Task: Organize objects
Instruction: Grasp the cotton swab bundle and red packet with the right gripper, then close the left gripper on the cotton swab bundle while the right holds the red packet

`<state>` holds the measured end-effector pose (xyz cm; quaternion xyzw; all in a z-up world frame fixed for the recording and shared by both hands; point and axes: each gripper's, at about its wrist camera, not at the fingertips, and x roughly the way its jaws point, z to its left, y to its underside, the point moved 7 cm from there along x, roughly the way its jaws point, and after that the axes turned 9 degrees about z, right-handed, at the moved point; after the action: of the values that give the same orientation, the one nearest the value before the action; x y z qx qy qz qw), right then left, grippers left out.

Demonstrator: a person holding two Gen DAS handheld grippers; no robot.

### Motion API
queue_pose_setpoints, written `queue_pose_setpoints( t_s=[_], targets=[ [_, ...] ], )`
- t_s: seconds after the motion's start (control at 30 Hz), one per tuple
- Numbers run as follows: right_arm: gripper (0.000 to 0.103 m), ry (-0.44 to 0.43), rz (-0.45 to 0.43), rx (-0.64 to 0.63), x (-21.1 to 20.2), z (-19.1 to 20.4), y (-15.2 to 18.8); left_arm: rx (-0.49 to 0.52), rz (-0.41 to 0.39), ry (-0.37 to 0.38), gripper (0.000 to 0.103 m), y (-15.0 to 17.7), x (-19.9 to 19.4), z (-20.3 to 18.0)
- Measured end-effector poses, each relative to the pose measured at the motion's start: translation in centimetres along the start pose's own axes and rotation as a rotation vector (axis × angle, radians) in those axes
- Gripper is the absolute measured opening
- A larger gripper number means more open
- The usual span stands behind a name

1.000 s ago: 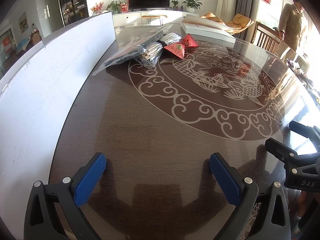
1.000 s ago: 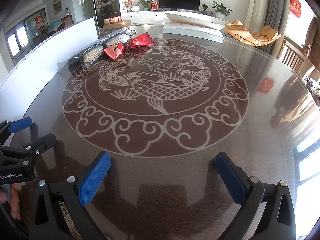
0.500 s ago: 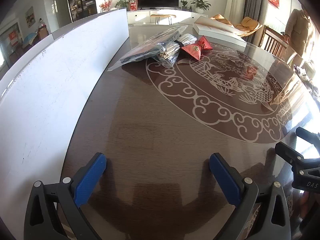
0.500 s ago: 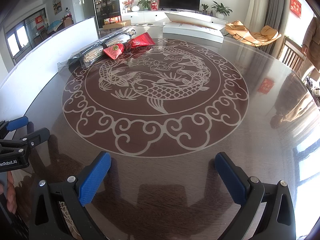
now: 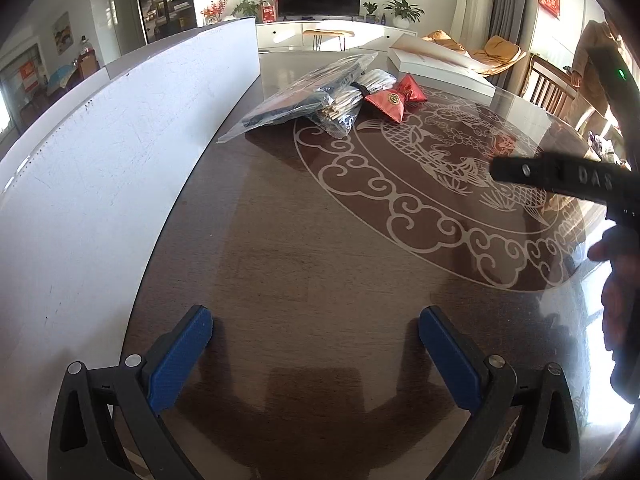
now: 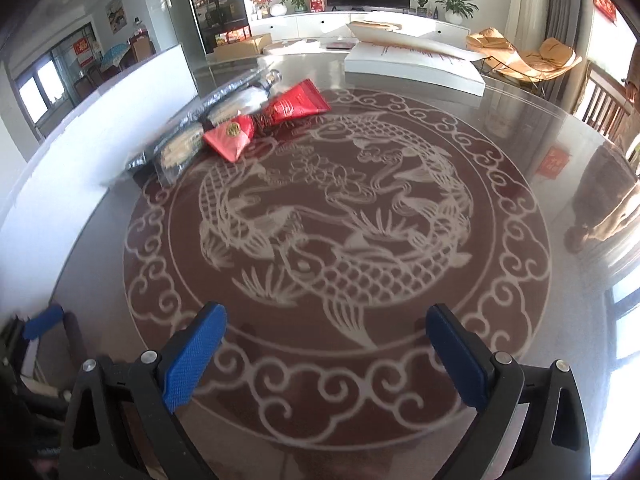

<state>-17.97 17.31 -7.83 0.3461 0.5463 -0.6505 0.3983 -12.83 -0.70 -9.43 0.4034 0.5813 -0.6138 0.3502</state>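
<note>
Grippers both stand wide open and empty: left gripper (image 5: 316,352) over bare dark wood, right gripper (image 6: 326,344) over the rim of the carved fish medallion (image 6: 336,236) in the worktop (image 5: 320,264). Red pouch (image 6: 266,118) lies at the medallion's far-left edge, touching a clear-wrapped bundle of sticks (image 5: 344,106) and a flat plastic-bagged package (image 5: 304,92). White board (image 5: 104,168) borders the worktop left of the medallion. White box (image 6: 412,66) sits beyond the medallion.
</note>
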Motion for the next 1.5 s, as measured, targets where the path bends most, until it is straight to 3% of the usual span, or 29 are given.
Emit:
queue_pose_setpoints(
  t_s=[0.13,0.23,0.37,0.4,0.47,0.5,0.63,0.8,0.9,0.97,1.07,1.17,1.27,1.33,1.4,1.5],
  targets=[
    [0.096,-0.052,0.02,0.088,3.3,2.9,-7.8,-0.001,0.0,0.0,0.103,-0.1,0.1,-0.1],
    [0.09,-0.052,0.038,0.128,6.3,5.5,-11.5,-0.001,0.0,0.0,0.103,-0.1,0.1,-0.1],
    [0.092,0.078,0.071,0.026,9.8,8.6,-13.0,-0.001,0.0,0.0,0.103,-0.1,0.1,-0.1],
    [0.087,0.123,0.075,-0.042,10.2,9.5,-12.7,-0.001,0.0,0.0,0.103,-0.2,0.1,-0.1],
    [0.071,0.102,0.029,-0.141,9.5,11.1,-11.9,-0.001,0.0,0.001,0.103,-0.3,0.2,-0.1],
    [0.056,0.097,0.019,-0.184,9.0,11.7,-11.1,-0.001,0.0,0.001,0.103,-0.3,0.2,-0.2],
    [0.053,0.066,0.002,-0.293,6.3,11.2,-6.1,-0.002,0.0,0.001,0.103,-0.6,0.4,-0.2],
    [0.056,0.044,-0.02,-0.312,1.5,6.9,2.3,-0.002,0.0,0.001,0.103,-0.8,0.5,-0.2],
    [0.081,0.021,-0.016,-0.284,-0.6,4.4,5.9,-0.001,0.0,0.001,0.103,-0.8,0.5,-0.2],
    [0.084,-0.011,-0.08,-0.223,-2.9,2.8,7.4,-0.001,0.0,0.003,0.103,-0.8,0.6,-0.2],
    [0.089,-0.035,-0.152,-0.123,-5.3,0.9,8.2,0.0,0.002,0.004,0.103,-1.0,0.7,-0.2],
    [0.089,0.108,-0.15,-0.087,-5.3,-0.4,7.9,-0.008,0.005,0.018,0.103,-1.0,0.7,-0.4],
    [0.089,0.2,-0.129,-0.118,-4.0,-0.4,7.0,-0.054,-0.012,0.123,0.103,-1.0,0.0,0.0],
    [0.088,0.172,-0.097,-0.19,-3.0,1.5,6.9,-0.077,-0.039,0.172,0.103,-0.7,-0.8,0.1],
    [0.089,0.121,-0.081,-0.25,-2.2,3.4,6.8,-0.085,-0.061,0.176,0.103,-0.9,-1.2,0.2],
    [0.09,0.103,-0.03,-0.249,-1.2,3.9,7.0,-0.091,-0.07,0.206,0.103,-1.1,-1.5,0.1]
  ],
)
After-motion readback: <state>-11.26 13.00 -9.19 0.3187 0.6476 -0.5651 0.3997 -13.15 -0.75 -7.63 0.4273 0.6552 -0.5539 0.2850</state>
